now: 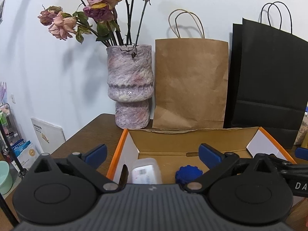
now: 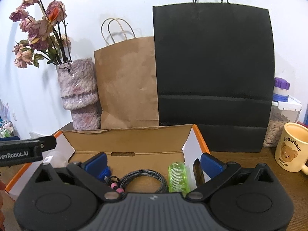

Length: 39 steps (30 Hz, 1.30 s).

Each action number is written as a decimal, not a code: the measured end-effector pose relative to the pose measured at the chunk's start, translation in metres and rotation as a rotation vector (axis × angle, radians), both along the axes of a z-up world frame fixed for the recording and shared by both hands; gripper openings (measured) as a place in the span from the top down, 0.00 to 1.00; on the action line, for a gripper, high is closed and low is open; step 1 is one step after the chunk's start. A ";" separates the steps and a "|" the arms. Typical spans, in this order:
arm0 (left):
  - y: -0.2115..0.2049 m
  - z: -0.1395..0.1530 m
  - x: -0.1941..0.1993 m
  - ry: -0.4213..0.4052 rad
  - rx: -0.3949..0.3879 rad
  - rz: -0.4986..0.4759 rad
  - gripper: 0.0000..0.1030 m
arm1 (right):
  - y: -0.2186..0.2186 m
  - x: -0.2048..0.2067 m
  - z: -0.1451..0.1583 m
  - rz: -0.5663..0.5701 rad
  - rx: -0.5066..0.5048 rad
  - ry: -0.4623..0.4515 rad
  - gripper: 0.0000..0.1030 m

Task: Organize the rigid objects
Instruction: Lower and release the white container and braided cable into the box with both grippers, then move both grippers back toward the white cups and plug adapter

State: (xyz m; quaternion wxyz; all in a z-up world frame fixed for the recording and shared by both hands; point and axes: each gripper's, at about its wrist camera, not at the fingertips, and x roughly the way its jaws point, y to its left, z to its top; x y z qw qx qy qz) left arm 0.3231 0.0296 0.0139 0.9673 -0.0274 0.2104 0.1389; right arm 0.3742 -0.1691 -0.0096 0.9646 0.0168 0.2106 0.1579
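Note:
An open cardboard box with orange edges (image 1: 123, 140) sits on the wooden table; it also shows in the right wrist view (image 2: 198, 134). Inside it lie a clear plastic container with a label (image 1: 146, 171), a blue ridged lid (image 1: 189, 174), a coiled black cable (image 2: 143, 178) and a green translucent bottle (image 2: 177, 176). My left gripper (image 1: 153, 155) is open and empty above the box's left part. My right gripper (image 2: 153, 162) is open and empty above the box's right part. The left gripper's body shows in the right wrist view (image 2: 25, 150).
A purple vase with dried roses (image 1: 130, 86), a brown paper bag (image 1: 190, 84) and a black paper bag (image 2: 213, 73) stand behind the box. A cream bear mug (image 2: 290, 148) and a food jar (image 2: 281, 123) are at the right. The table's left edge is near.

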 end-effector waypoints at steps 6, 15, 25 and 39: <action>0.002 0.004 -0.014 -0.017 -0.015 -0.003 0.00 | -0.007 -0.014 0.003 -0.015 -0.010 -0.022 0.00; 0.003 0.009 -0.037 -0.028 -0.021 -0.006 0.00 | -0.020 -0.042 0.004 -0.016 -0.025 -0.038 0.00; 0.004 0.009 -0.071 -0.025 -0.034 -0.002 0.00 | -0.034 -0.080 -0.003 -0.024 -0.052 -0.031 0.00; -0.007 0.006 -0.118 -0.026 -0.042 -0.016 0.00 | -0.052 -0.136 -0.011 -0.038 -0.064 -0.015 0.00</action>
